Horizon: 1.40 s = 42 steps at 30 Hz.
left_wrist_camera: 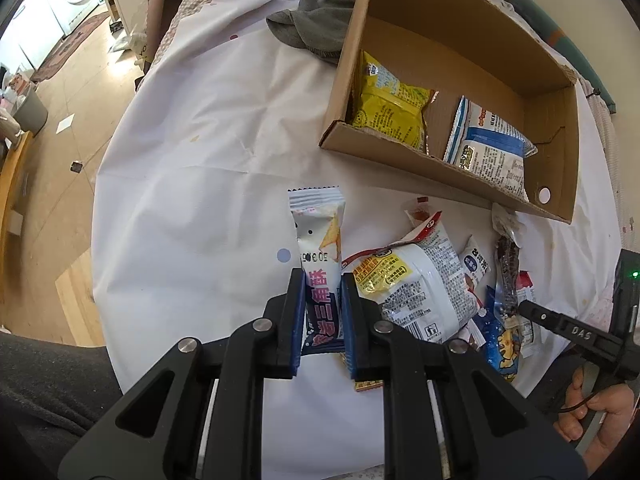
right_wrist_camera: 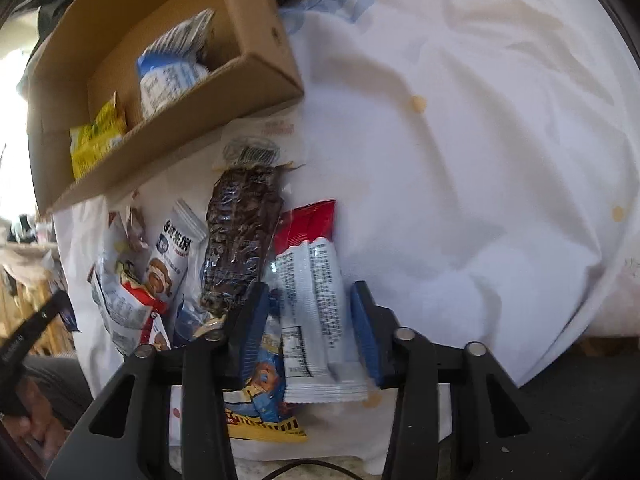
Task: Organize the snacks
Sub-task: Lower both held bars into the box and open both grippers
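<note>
My left gripper (left_wrist_camera: pixel 321 280) is shut on a white and blue snack packet (left_wrist_camera: pixel 319 240), held upright above the white cloth. A cardboard box (left_wrist_camera: pixel 554 188) at upper right holds a yellow packet (left_wrist_camera: pixel 390 106) and a blue and white packet (left_wrist_camera: pixel 490 144). A pile of loose snacks (left_wrist_camera: pixel 416 284) lies right of the gripper. My right gripper (right_wrist_camera: pixel 310 300) is open around a white and red packet (right_wrist_camera: pixel 312 280) lying on the pile. A dark brown packet (right_wrist_camera: pixel 240 236) lies just left of it. The box (right_wrist_camera: pixel 264 76) is at upper left in the right wrist view.
A grey cloth (left_wrist_camera: pixel 316 16) lies left of the box. The white cloth (left_wrist_camera: pixel 192 208) covers the table; its left edge drops to a wooden floor (left_wrist_camera: pixel 80 92). The right hand-held gripper's handle (left_wrist_camera: pixel 576 336) shows at right.
</note>
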{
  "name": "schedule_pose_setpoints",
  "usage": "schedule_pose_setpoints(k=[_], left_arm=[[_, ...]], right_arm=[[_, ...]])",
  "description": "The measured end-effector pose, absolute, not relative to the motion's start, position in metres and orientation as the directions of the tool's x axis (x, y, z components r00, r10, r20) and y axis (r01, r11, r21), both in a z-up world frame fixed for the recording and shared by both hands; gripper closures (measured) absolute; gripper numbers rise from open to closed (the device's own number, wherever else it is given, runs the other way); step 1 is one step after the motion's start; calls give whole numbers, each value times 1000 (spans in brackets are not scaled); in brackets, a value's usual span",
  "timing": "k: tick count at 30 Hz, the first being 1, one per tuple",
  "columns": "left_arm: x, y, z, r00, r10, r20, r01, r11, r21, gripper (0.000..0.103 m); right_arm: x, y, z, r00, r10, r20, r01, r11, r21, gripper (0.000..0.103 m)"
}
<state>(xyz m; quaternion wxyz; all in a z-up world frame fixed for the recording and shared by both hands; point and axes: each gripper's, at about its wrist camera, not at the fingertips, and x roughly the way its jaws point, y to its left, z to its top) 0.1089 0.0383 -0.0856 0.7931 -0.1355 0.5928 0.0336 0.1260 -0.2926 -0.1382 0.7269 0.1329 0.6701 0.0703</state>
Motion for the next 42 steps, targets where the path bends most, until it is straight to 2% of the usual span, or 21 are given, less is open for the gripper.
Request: schedule_pose_setpoints(k=[1,6,14,22,26,32,37,42], left_arm=[[109,39,-86,294,-110,-950,-216,960,-178,89],[109,39,-86,297,-108,-949,-217,960,-177,89],[107,39,-81,324,-83,-942,-214,964,-158,89],[109,44,-47,387,-152,-909,-160,960,-229,89],[128,39,-20,422,-183,-888,-119,960,-255,89],[159,17,9,474,-156,-867,-40,979,-198,89],[184,-5,10,478,-141,-867,7,988,-157,89],[209,-27,0,514,-119,-850,53,993,-107,89]], right_arm=[[126,-293,-137,98,276,-956,71,956,283,80],[121,-303,-121,163,277,-947,75,953,292,88],[113,-329,-79,332,359,-872,97,907,410,88],[94,-316,-62,326,569,-755,25,793,608,88],[110,-304,-40,362,590,-722,-26,781,624,88],[151,-295,-16,409,586,-699,-69,784,617,88],[186,-291,-5,463,560,-687,-108,805,583,88],[206,-292,-18,502,492,-711,-98,850,518,88]])
